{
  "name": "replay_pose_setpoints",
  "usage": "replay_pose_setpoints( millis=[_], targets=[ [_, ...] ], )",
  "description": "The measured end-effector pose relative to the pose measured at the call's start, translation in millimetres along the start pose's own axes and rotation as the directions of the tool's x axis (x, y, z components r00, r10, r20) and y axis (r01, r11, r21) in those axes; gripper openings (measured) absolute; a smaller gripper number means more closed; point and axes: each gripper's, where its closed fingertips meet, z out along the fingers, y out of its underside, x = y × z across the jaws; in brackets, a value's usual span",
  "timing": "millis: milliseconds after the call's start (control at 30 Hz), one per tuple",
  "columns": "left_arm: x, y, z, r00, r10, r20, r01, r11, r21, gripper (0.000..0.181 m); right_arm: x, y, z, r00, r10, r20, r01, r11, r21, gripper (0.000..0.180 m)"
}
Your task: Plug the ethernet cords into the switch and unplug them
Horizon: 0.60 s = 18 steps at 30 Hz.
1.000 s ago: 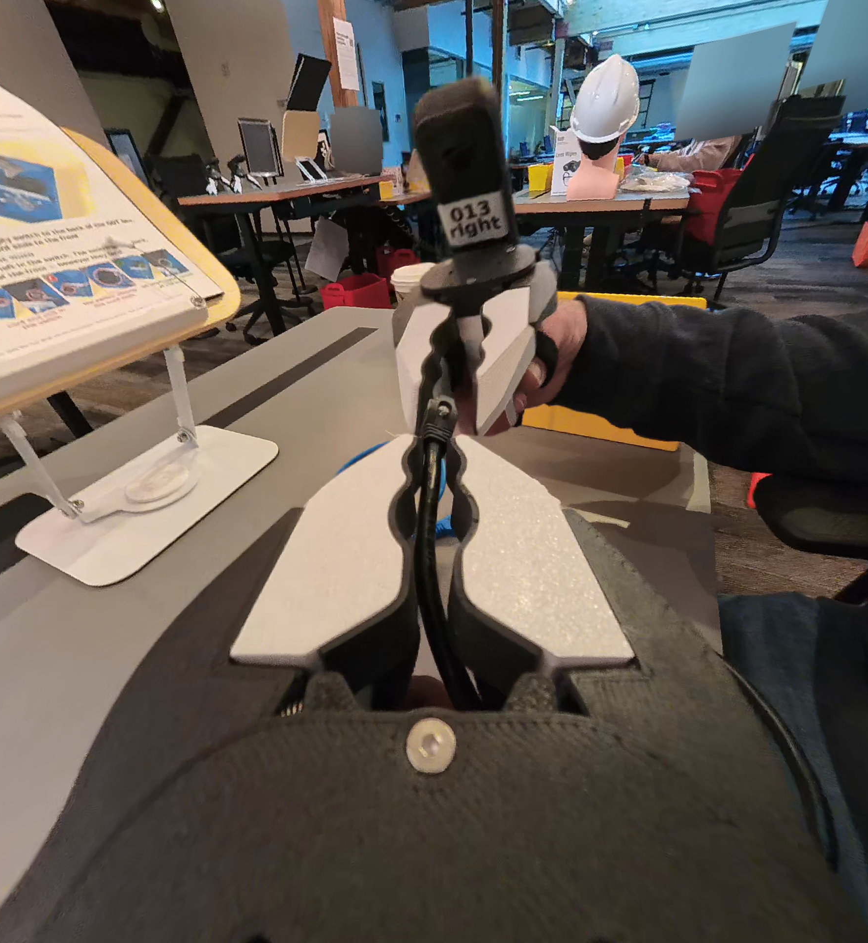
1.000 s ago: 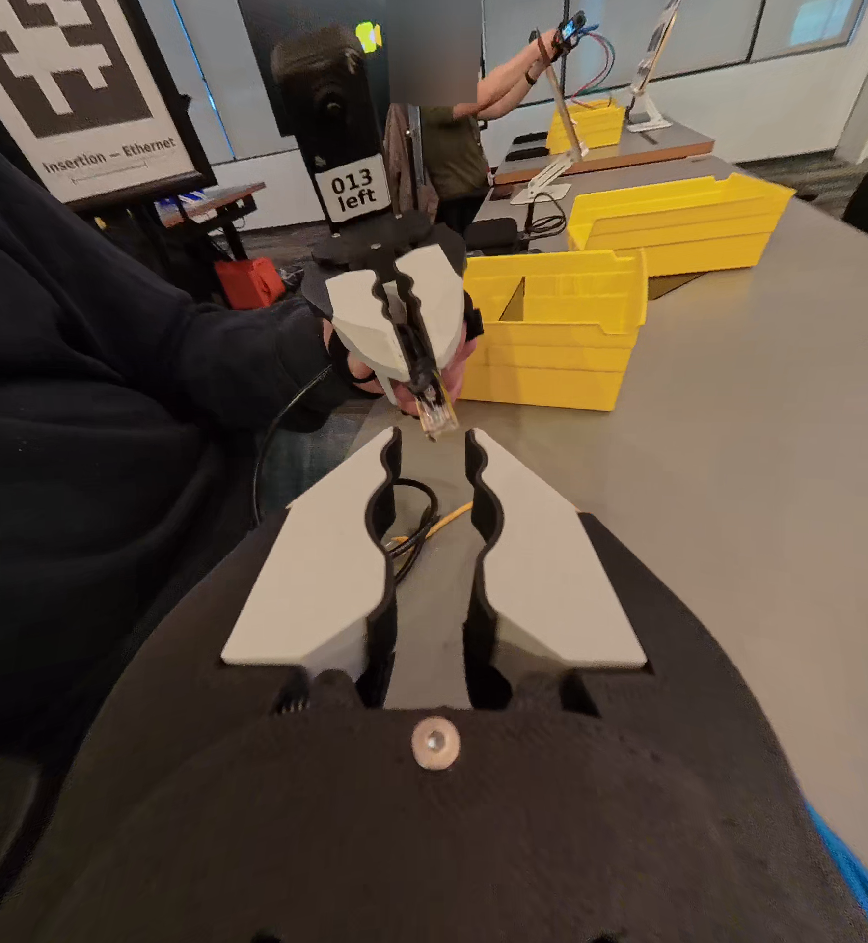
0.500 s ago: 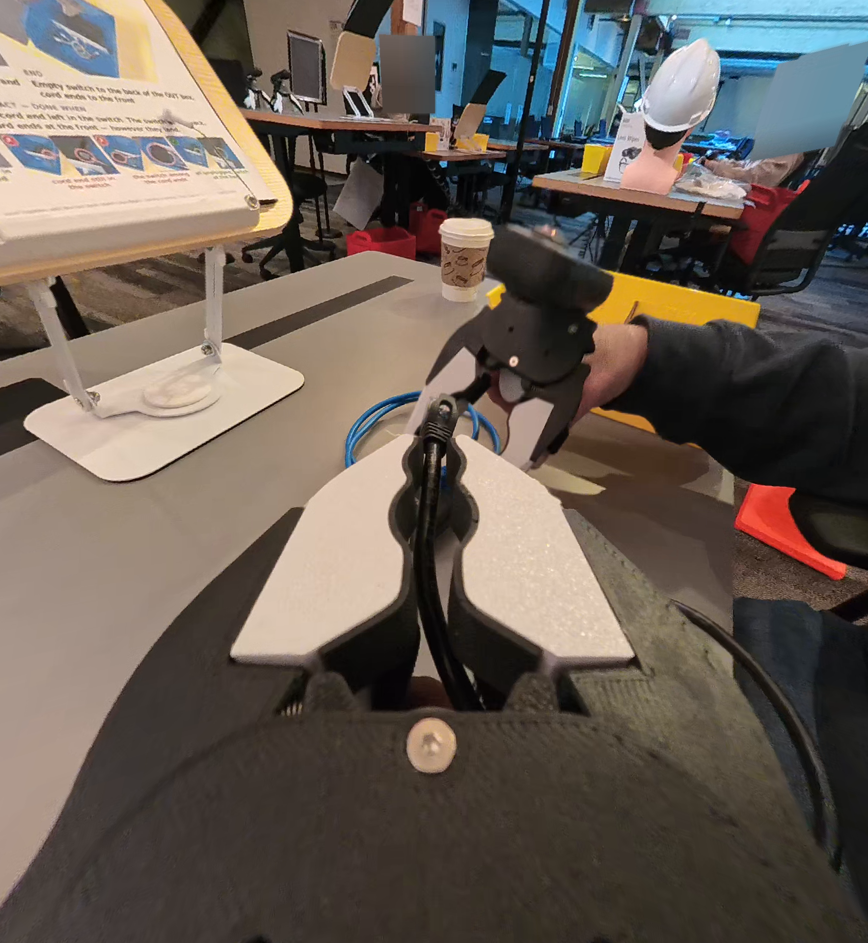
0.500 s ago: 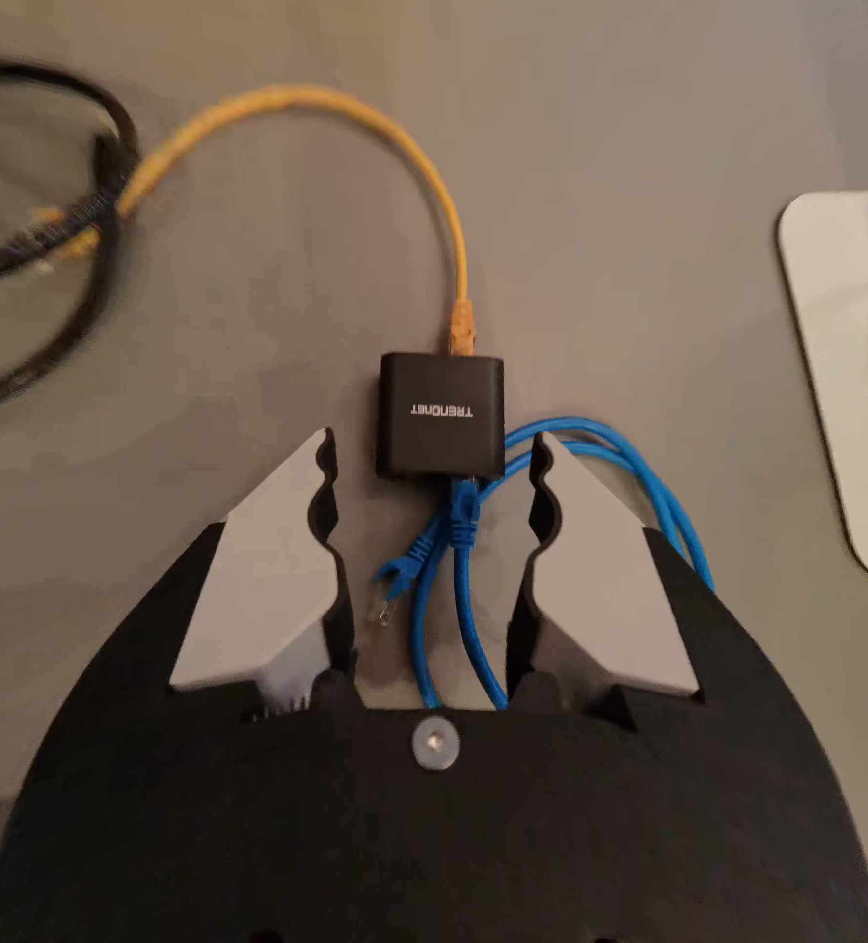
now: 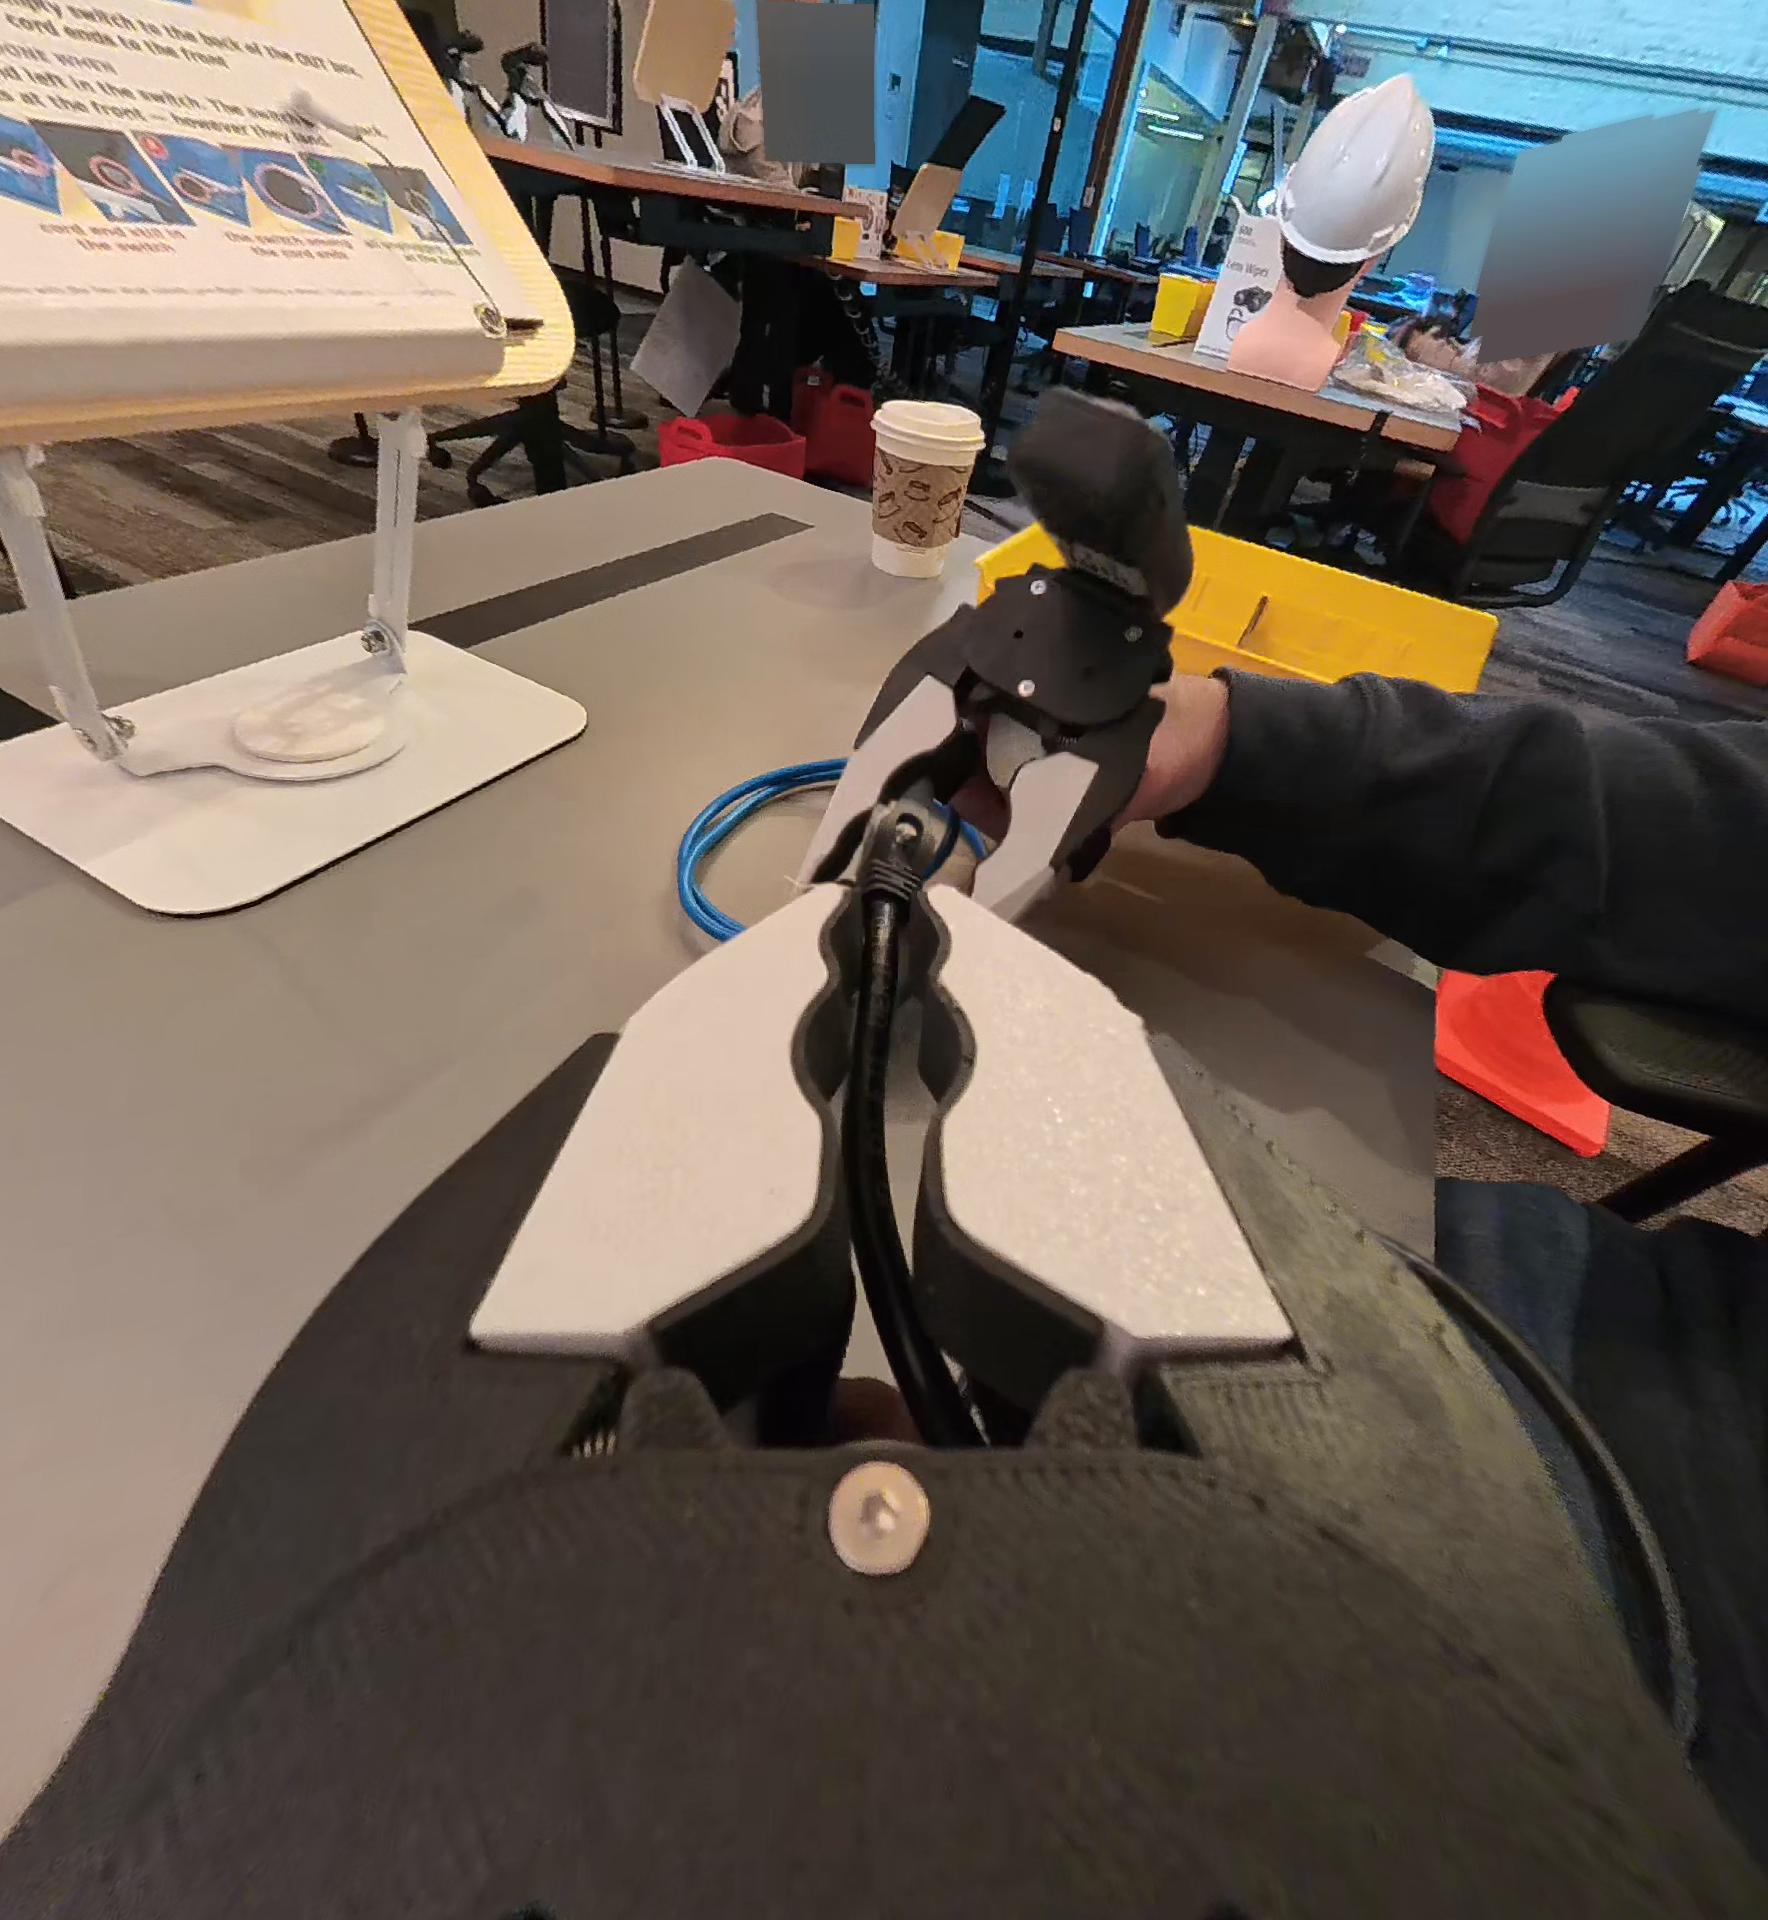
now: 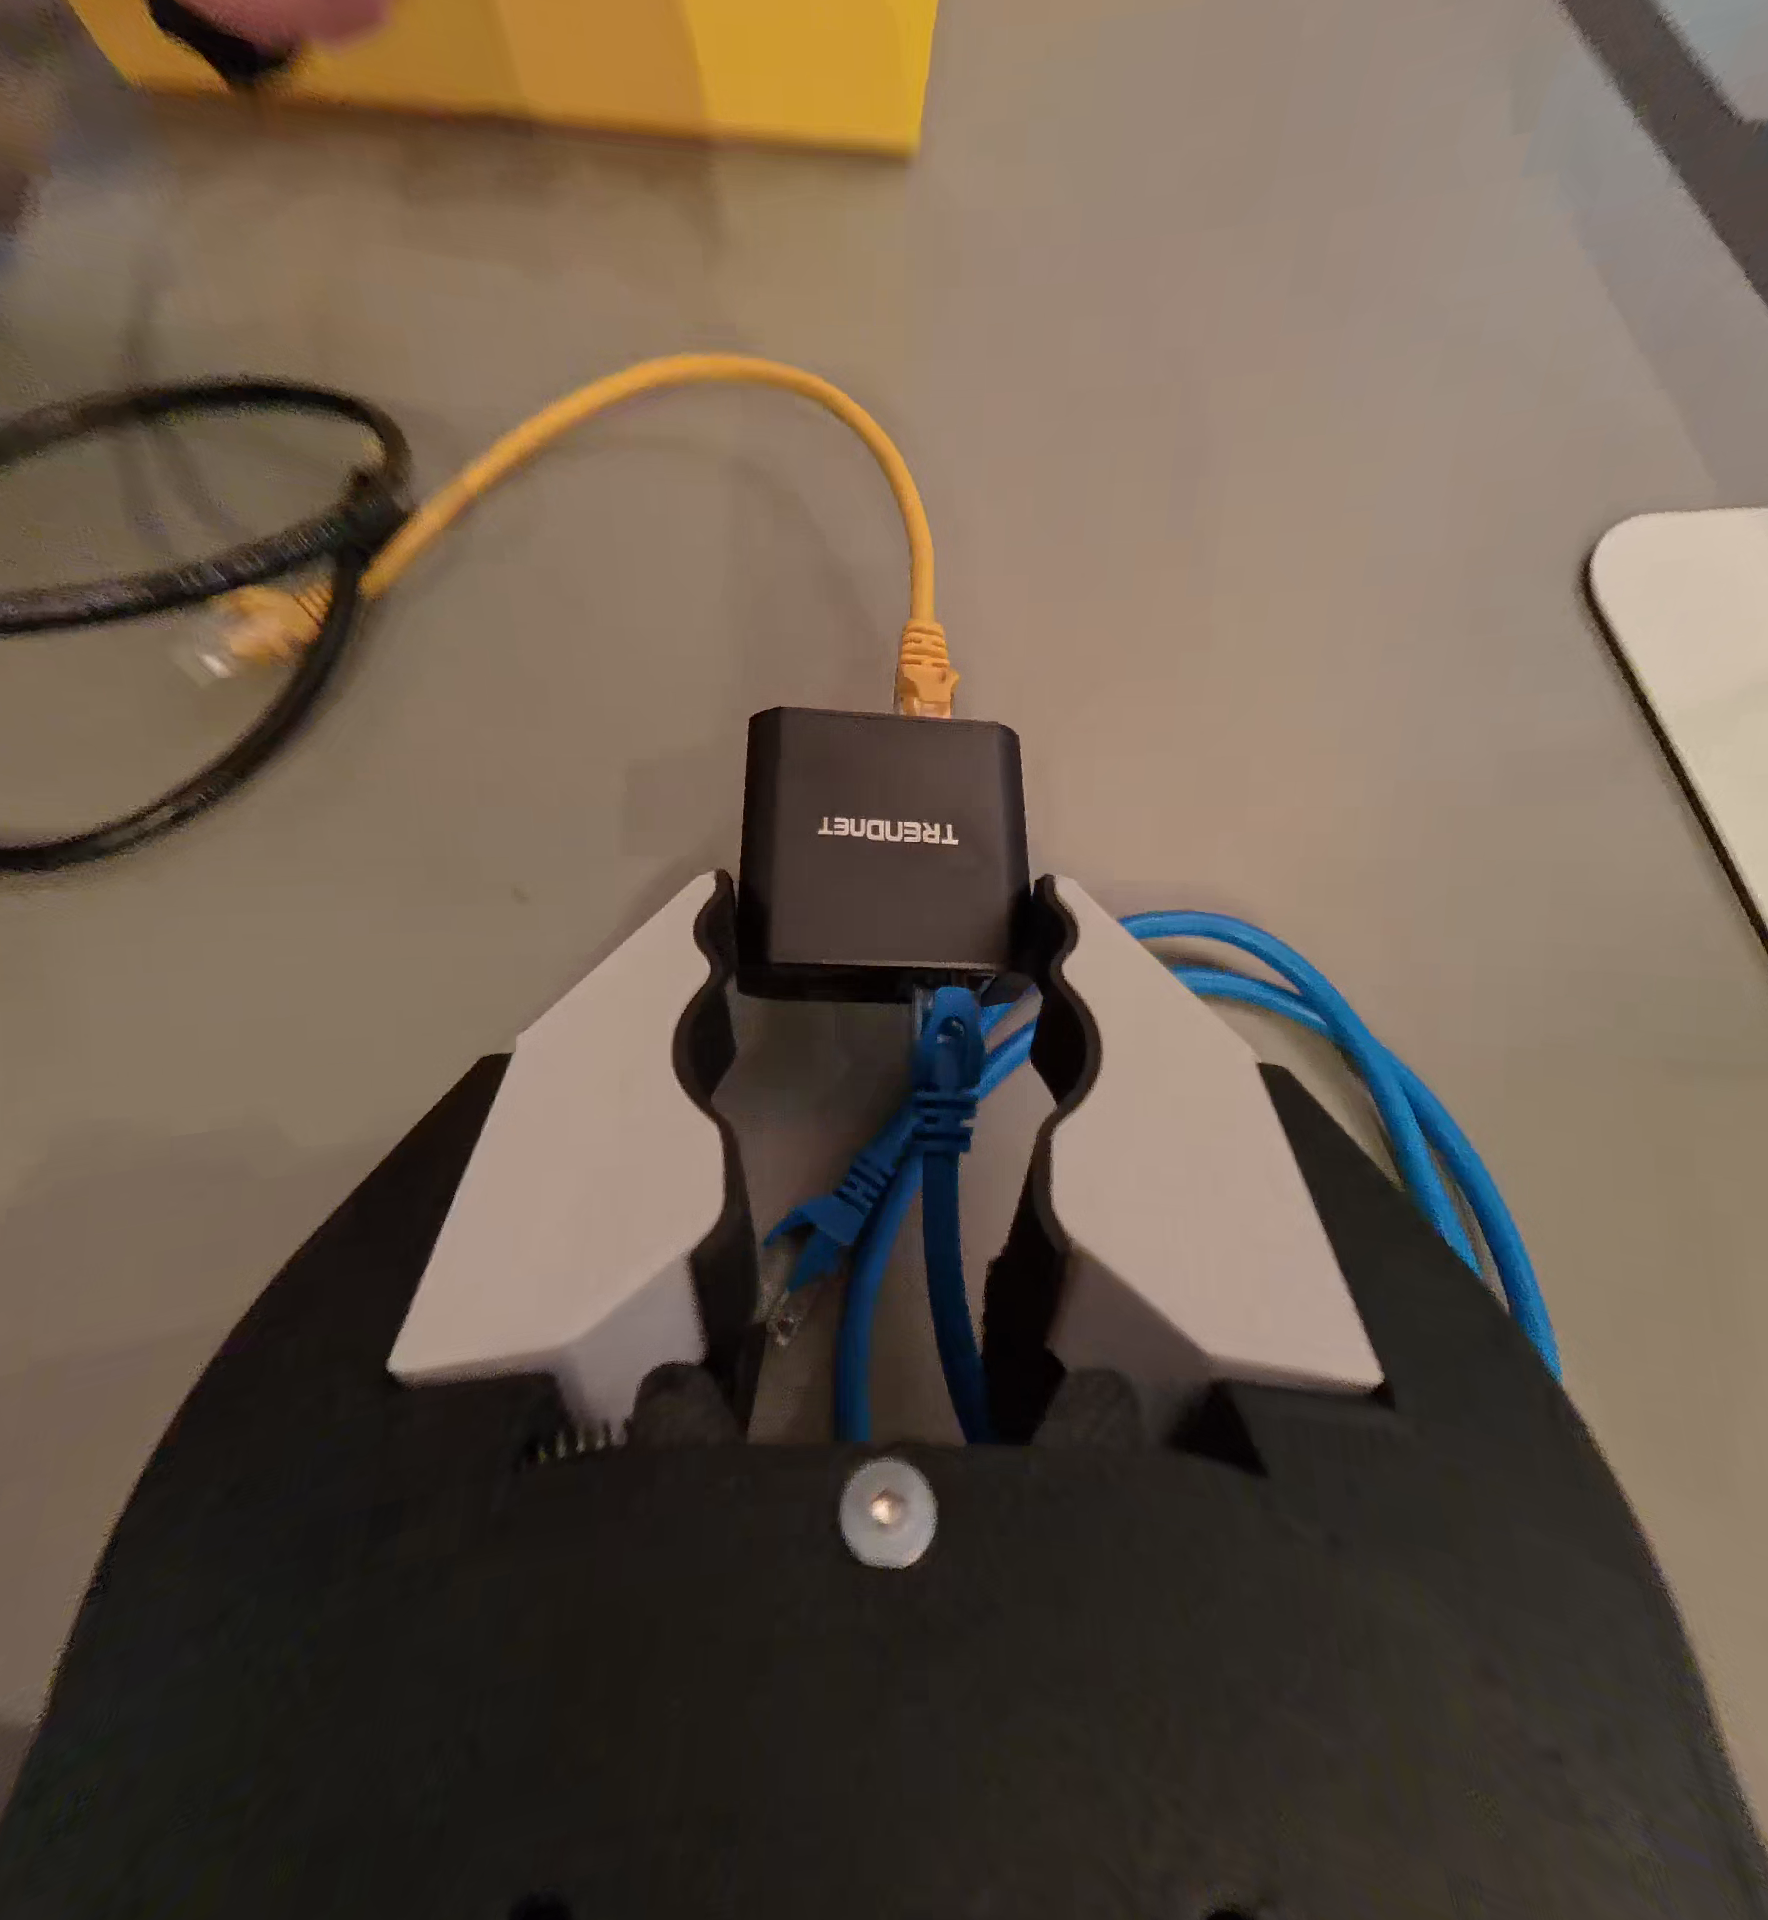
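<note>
- Black cord (image 5: 885, 1122) runs up between the fingers of the left hand-held gripper (image 5: 885, 914), which is clenched on it; the plug end sticks out just past the fingertips, lifted above the grey bench (image 5: 236, 1091)
- Right hand-held gripper (image 6: 882, 914) points down at the bench and its two fingers sit against the near corners of the black switch (image 6: 882, 831); they look closed on its two sides, though the contact is not fully clear
- Blue cord (image 6: 947, 1101) is plugged in the near face of the switch, between the right fingers; its loops lie on the bench to the right, and its free plug rests just beside the left finger of this gripper
- Yellow cord (image 6: 807, 395) is plugged in the far face of the switch; it curves to the left, and its loose plug lies on a coil of black cable, which is blurred
- White stand base (image 5: 267, 769) stands on the bench farther left in the left wrist view, carrying a tilted instruction board
- Yellow bin (image 5: 1306, 623) and paper cup (image 5: 921, 488) stand at the far edge of the bench, behind the right gripper
</note>
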Motion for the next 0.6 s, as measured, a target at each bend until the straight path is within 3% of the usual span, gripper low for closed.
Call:
replay_pose_setpoints(
  millis=[267, 600],
  targets=[
    [9.4, 1.5, 4.7, 0.999, -0.013, -0.039, 0.011, 0.998, -0.06, 0.009, -14.5, -49.3, -33.5, 0.986, 0.016, 0.166, -0.061, 0.96, 0.272, 0.055],
    [18.3, -7.5, 8.3, 0.998, -0.026, -0.063, 0.018, 0.993, -0.117, 0.009, -30.2, -85.4, -50.1, 0.965, -0.078, 0.251, -0.021, 0.929, 0.369, 0.055]
  ],
)
